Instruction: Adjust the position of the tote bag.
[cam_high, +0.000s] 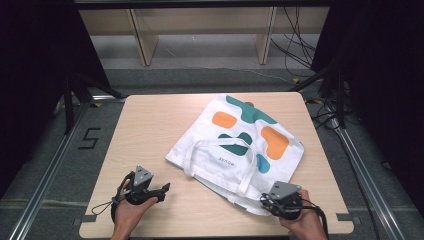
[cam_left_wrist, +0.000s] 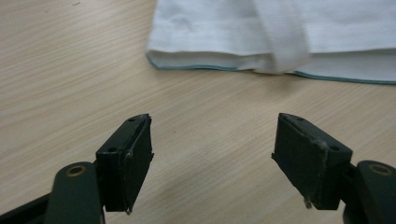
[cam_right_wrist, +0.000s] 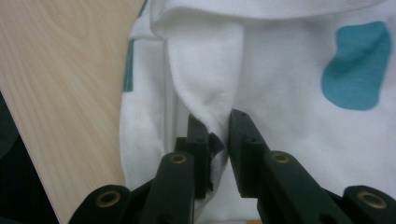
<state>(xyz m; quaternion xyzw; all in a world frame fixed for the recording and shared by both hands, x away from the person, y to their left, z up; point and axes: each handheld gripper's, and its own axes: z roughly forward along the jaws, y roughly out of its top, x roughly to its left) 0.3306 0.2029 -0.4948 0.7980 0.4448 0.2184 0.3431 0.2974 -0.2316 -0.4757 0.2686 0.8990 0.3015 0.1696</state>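
While our right tool (cam_right_wrist: 218, 135) pinches a fold at the tote bag (cam_high: 240, 145)'s near corner, our left tool (cam_left_wrist: 212, 154) gapes empty, bag edge just ahead on the bench (cam_high: 150, 130).

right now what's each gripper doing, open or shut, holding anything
Left gripper: open, empty, over bare table short of the tote bag.
Right gripper: shut on a fold of the tote bag's white fabric.

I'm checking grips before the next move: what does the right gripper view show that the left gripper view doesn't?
Right gripper view: the right gripper, its fingers pinching a fold of the tote bag, and a blue patch on the cloth.

Left gripper view: the left gripper open over bare table, short of the bag's teal-stitched edge, and a strap.

Both: white bag cloth on the wooden table.
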